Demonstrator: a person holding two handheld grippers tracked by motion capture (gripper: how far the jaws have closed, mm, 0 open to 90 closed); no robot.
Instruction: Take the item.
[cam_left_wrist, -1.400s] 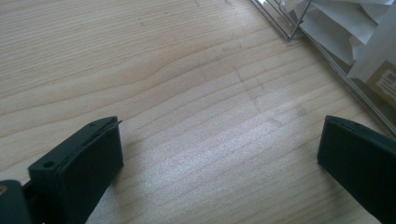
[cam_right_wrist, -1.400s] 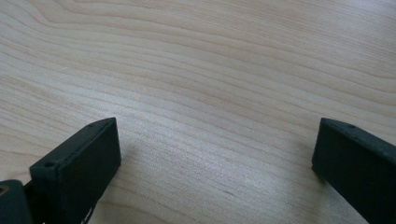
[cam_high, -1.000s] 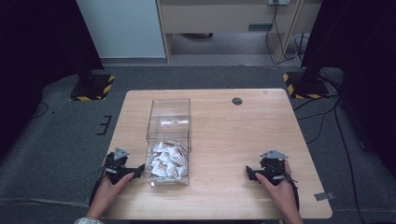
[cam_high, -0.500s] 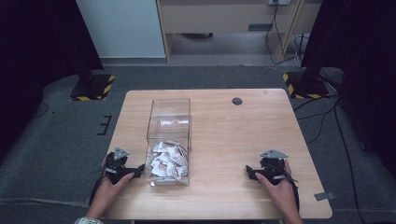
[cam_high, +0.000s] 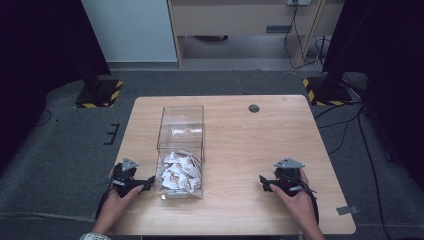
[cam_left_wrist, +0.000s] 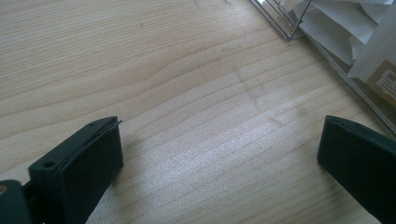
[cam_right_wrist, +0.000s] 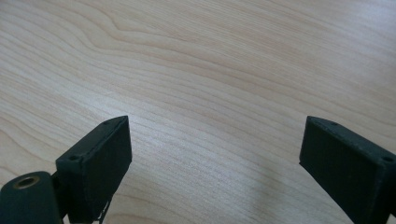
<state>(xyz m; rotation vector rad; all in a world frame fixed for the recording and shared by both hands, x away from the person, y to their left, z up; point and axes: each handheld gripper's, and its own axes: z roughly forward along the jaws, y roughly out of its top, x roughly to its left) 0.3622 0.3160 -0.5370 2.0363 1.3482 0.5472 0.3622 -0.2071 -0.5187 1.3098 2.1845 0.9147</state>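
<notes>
A clear plastic box (cam_high: 181, 125) stands on the wooden table (cam_high: 250, 145), left of centre. Its near end holds a heap of white and brown sachets (cam_high: 177, 172). My left gripper (cam_high: 148, 182) rests low on the table just left of the box's near end, jaws open, pointing at it. In the left gripper view the open gripper (cam_left_wrist: 219, 154) frames bare wood, with the box wall (cam_left_wrist: 345, 79) and sachets (cam_left_wrist: 373, 51) at the upper right. My right gripper (cam_high: 263, 182) lies at the near right, open. Its jaws have just been closing a little, with nothing but bare wood in the right gripper (cam_right_wrist: 215, 154).
A small dark round grommet (cam_high: 254, 108) is set in the table near its far edge. Black stands with yellow-striped bases (cam_high: 102, 92) flank the table on the grey floor. A cabinet and cables stand beyond the far edge.
</notes>
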